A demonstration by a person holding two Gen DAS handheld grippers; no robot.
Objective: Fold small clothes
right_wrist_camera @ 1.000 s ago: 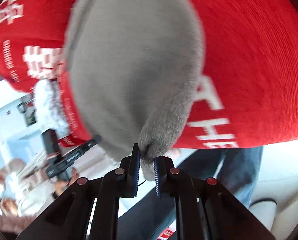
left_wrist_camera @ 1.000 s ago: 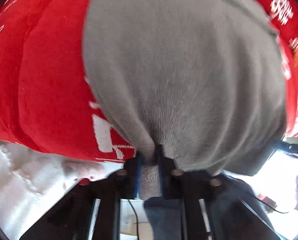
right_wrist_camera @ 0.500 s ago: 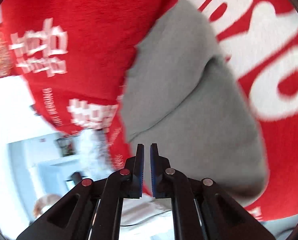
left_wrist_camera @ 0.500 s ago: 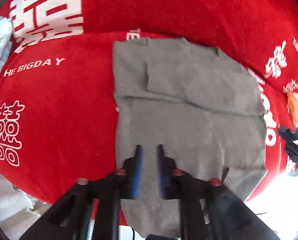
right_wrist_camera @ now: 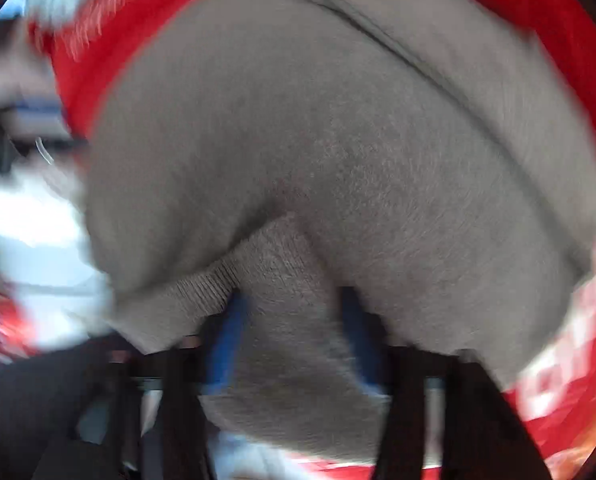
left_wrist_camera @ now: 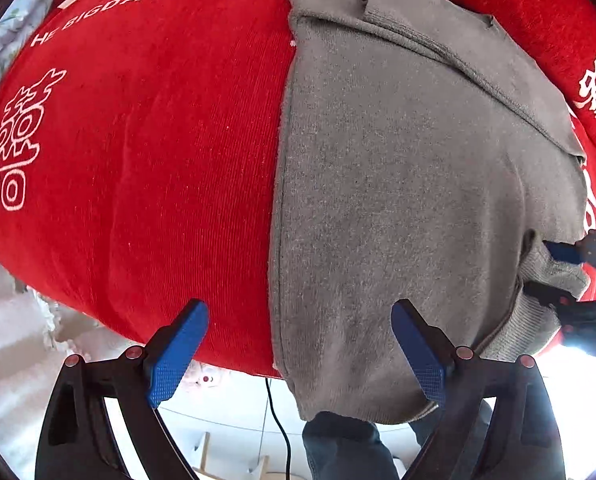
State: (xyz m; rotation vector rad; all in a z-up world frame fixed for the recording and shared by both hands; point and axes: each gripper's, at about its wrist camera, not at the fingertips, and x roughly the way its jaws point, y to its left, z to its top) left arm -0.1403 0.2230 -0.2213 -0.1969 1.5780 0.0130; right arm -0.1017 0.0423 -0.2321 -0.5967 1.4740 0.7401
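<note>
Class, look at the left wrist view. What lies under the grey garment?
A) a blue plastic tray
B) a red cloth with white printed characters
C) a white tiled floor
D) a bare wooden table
B: the grey garment lies spread on a red cloth printed with white characters and lettering.

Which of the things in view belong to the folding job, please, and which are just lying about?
Job: gray garment; left gripper, jaws opening above it; right gripper, at its ribbed hem.
Lying about: red printed cloth underneath; pale floral fabric at its edge; black cable below.
</note>
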